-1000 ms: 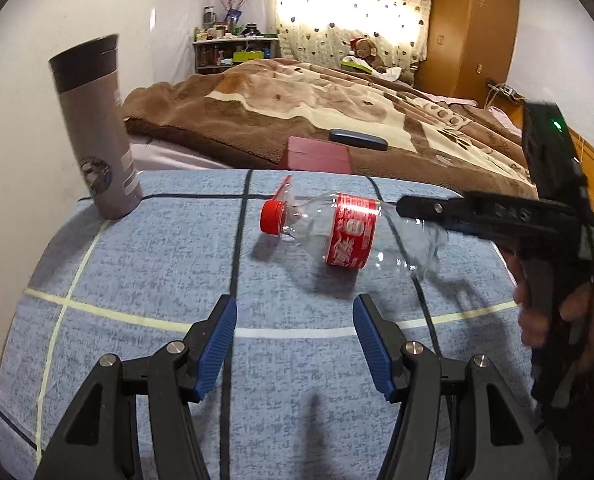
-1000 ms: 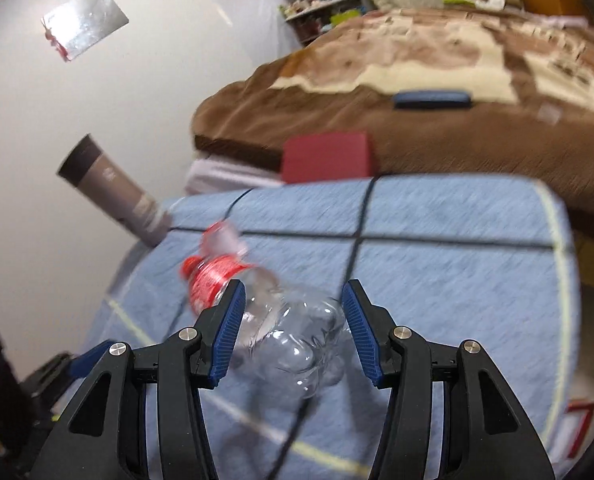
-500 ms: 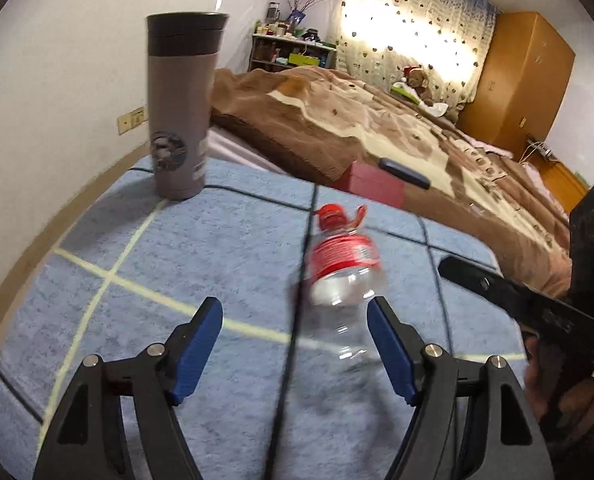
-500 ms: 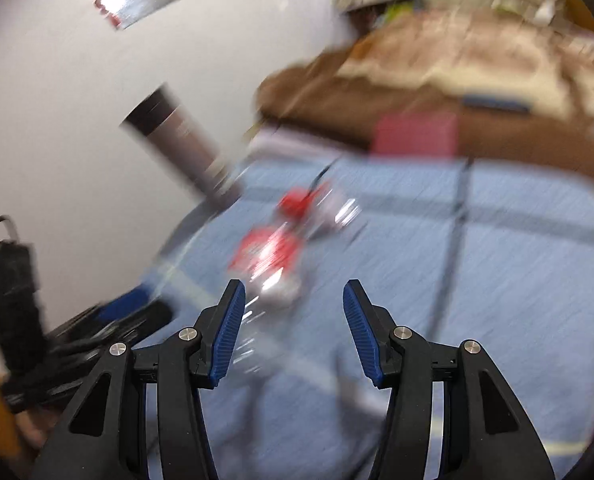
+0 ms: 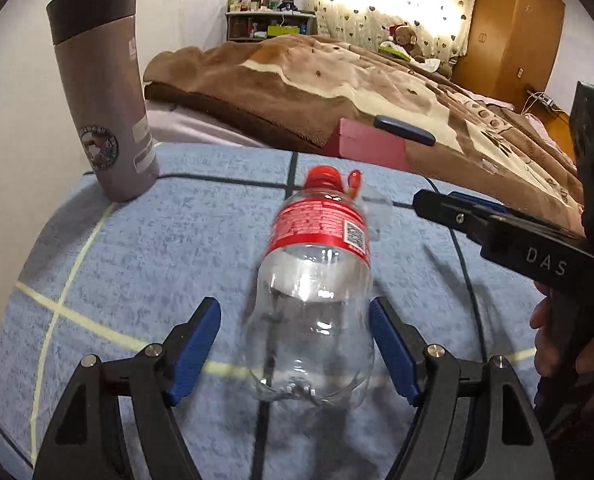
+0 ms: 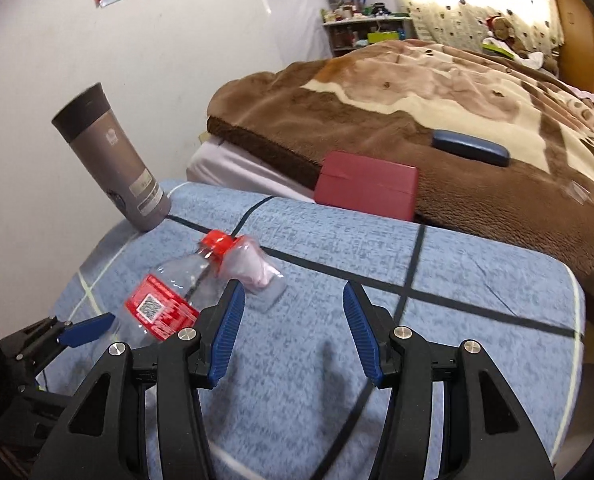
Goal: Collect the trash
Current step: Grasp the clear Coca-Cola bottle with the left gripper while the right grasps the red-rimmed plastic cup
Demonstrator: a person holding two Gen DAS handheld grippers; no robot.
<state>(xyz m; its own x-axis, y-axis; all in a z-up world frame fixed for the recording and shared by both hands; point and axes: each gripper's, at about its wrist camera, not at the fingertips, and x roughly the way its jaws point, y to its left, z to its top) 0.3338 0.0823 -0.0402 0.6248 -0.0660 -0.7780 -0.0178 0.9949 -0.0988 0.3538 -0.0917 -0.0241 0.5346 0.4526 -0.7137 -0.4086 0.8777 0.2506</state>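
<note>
A clear plastic bottle with a red cap and red label lies on the blue cloth, its cap pointing away. My left gripper is open around its base; the left pad stands clear of it and the right pad is close against its side. From the right wrist view the bottle lies left of my right gripper, which is open and holds nothing. A small crumpled clear wrapper rests by the bottle's cap, just ahead of the right gripper's left finger. The right gripper also shows at the right of the left wrist view.
A grey travel mug stands at the cloth's far left corner beside the wall. A red box and a dark blue case lie on the brown blanket beyond the cloth's far edge. A person's hand grips the right tool.
The bottle has swung round so its base faces my left gripper, which widened and moved in around it. The bottle, earlier between the right gripper's fingers, now lies to its left.
</note>
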